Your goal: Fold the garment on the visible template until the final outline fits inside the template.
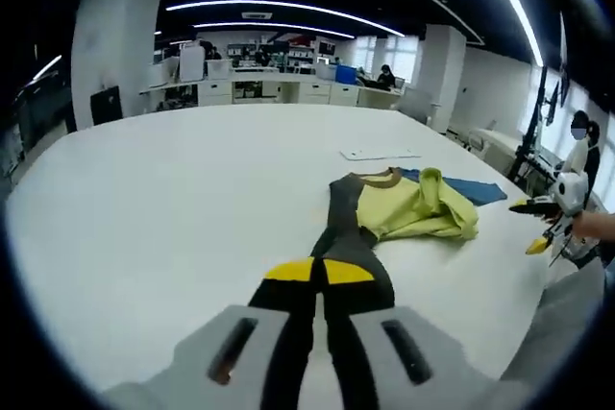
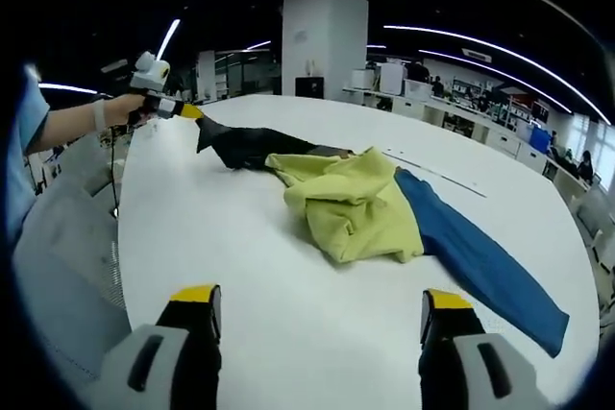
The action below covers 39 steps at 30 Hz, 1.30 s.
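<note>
A garment lies bunched on the white table: yellow-green body, black sleeve, blue sleeve. My left gripper is shut on the end of the black sleeve, which is stretched out from the body. From the right gripper view, the left gripper holds that black sleeve just above the table's edge, beside the yellow-green body and blue sleeve. My right gripper stands open above bare table, short of the garment, and also shows as the right gripper.
A thin flat white strip lies on the table beyond the garment. The table's curved edge runs close to the person's grey clothing. A white pillar, desks and seated people stand far behind.
</note>
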Each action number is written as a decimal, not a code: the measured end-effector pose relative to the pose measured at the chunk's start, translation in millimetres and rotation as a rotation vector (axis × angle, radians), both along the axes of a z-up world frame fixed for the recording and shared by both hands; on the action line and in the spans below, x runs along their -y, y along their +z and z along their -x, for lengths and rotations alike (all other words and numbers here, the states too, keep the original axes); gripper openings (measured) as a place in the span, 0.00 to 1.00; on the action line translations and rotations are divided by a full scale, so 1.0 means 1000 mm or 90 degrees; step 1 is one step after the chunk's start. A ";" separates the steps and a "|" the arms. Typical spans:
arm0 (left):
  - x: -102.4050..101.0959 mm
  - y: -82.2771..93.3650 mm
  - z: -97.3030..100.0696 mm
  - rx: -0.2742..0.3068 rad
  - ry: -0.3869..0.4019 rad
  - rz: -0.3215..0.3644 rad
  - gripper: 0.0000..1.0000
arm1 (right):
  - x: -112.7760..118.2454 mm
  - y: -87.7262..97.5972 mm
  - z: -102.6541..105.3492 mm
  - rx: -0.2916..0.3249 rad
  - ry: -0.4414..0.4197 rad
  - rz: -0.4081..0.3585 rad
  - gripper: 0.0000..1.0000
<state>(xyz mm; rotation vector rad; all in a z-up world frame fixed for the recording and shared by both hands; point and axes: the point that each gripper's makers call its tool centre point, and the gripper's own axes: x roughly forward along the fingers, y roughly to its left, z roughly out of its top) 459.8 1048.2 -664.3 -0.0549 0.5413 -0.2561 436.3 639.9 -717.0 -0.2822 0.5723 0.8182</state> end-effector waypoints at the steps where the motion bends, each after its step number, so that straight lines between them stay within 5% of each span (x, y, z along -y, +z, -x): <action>1: -0.005 -0.004 0.002 -0.012 0.006 -0.005 0.00 | 0.001 0.000 0.000 0.000 0.000 0.001 0.86; 13: -0.056 -0.041 -0.002 -0.070 0.039 -0.048 0.00 | 0.005 -0.003 0.001 -0.008 -0.009 0.005 0.86; 26: -0.098 -0.063 -0.045 -0.107 0.054 -0.067 0.00 | 0.011 -0.006 0.001 -0.016 -0.020 0.016 0.86; 39: -0.109 -0.084 -0.046 -0.139 0.036 -0.073 0.02 | 0.011 -0.017 0.006 -0.035 -0.025 0.024 0.86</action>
